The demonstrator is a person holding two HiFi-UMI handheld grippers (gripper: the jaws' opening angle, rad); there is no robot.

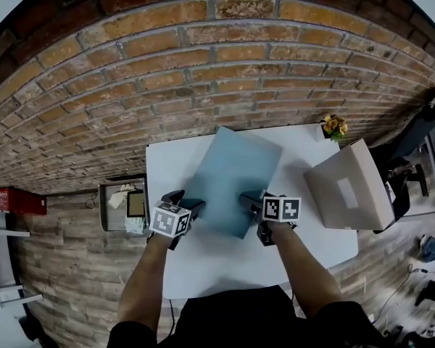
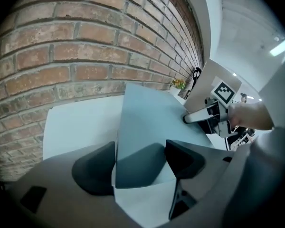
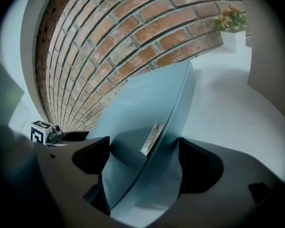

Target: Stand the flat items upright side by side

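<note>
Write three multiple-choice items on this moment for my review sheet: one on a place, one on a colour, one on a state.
1. Where does the flowering plant stand?
A. at the far right corner of the table, by the brick wall
B. on top of the cardboard box
C. between the two grippers

2. What colour is the flat item on the table?
A. red
B. light blue
C. black

3. How do the fingers of the left gripper stand?
A. shut together with nothing between them
B. apart, with the flat item's edge between them
C. clamped on the plant

Answers:
1 A: the head view shows the plant at that corner, next to the wall.
2 B: it reads pale blue in all three views.
3 B: the left gripper view shows a wide gap with the blue edge inside it.
</note>
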